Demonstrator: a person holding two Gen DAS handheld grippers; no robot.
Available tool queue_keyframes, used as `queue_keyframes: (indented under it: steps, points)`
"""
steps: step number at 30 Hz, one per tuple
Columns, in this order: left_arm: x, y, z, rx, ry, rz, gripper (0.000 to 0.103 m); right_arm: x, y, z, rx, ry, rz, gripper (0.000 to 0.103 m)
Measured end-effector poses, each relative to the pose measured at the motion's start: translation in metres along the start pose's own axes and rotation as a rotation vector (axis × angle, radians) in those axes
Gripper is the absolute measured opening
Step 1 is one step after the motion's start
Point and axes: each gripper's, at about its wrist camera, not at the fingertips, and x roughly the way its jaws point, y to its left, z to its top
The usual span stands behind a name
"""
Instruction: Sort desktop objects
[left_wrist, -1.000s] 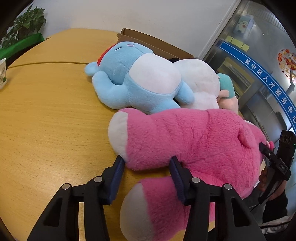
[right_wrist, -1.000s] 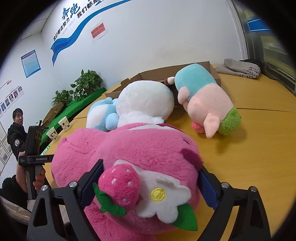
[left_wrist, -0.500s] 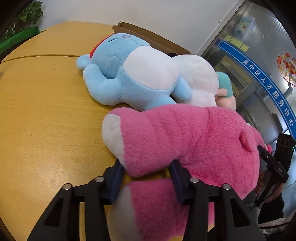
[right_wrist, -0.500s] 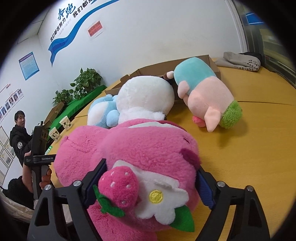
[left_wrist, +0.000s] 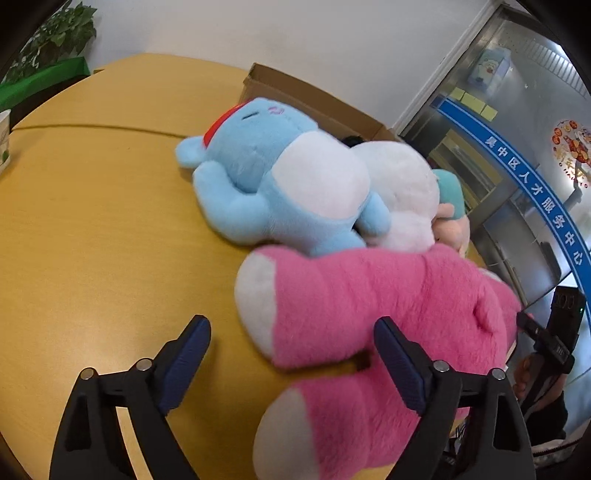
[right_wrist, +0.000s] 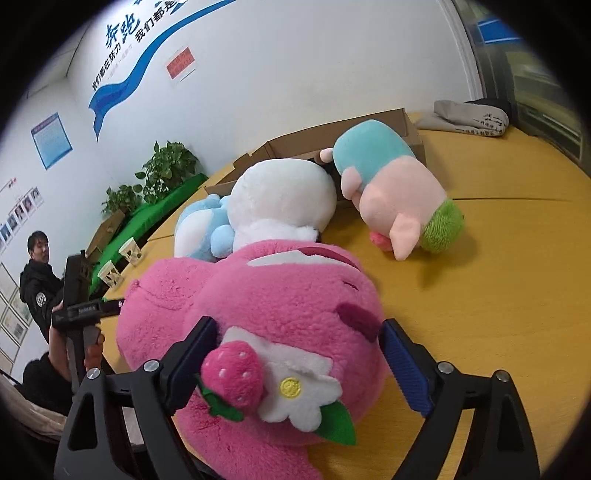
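A big pink plush bear (left_wrist: 388, 314) lies on the wooden table (left_wrist: 92, 240). My left gripper (left_wrist: 291, 336) is open, its fingers wide apart either side of the bear's white-tipped leg, not gripping it. My right gripper (right_wrist: 295, 339) is shut on the bear's head (right_wrist: 277, 302), near its strawberry and flower decoration. Behind the bear lie a blue plush (left_wrist: 280, 177), a white plush (right_wrist: 284, 195) and a teal-and-pink plush (right_wrist: 391, 188).
An open cardboard box (left_wrist: 314, 99) stands behind the plush toys, also in the right wrist view (right_wrist: 369, 129). Paper cups (right_wrist: 110, 273) stand at the table's left edge, a folded grey cloth (right_wrist: 469, 118) at the far right. A person (right_wrist: 37, 288) stands nearby.
My left gripper has opened wide and let go of the pink bear's leg. The right gripper has stayed shut on the bear's head, which has moved little.
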Motion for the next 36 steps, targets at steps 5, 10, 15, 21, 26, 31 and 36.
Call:
queue_keyframes:
  steps: [5, 10, 15, 21, 26, 31, 36]
  points:
    - [0.024, -0.001, 0.006, 0.0, 0.037, -0.048, 0.082, 0.019, 0.004, -0.011, 0.014, 0.086, -0.03, 0.088]
    - [0.006, -0.005, 0.005, 0.025, 0.01, -0.032, 0.033, 0.007, 0.007, -0.012, 0.038, 0.053, -0.019, 0.068]
    - [-0.032, -0.016, -0.003, -0.001, -0.052, -0.038, 0.026, -0.008, 0.011, -0.013, 0.061, 0.022, 0.0, 0.059]
    - [-0.062, -0.048, 0.017, 0.077, -0.114, -0.109, 0.0, -0.024, 0.03, 0.01, 0.018, -0.069, 0.072, 0.043]
    - [-0.05, -0.044, 0.032, 0.105, -0.076, -0.064, 0.0, 0.009, 0.03, 0.01, -0.001, 0.038, 0.043, 0.047]
    - [-0.076, -0.009, 0.009, 0.051, -0.076, -0.025, 0.093, 0.0, 0.017, 0.003, 0.051, 0.038, -0.002, 0.081]
    - [-0.079, 0.021, -0.03, -0.017, 0.026, -0.028, 0.096, 0.0, 0.018, 0.015, 0.047, 0.052, 0.042, 0.081]
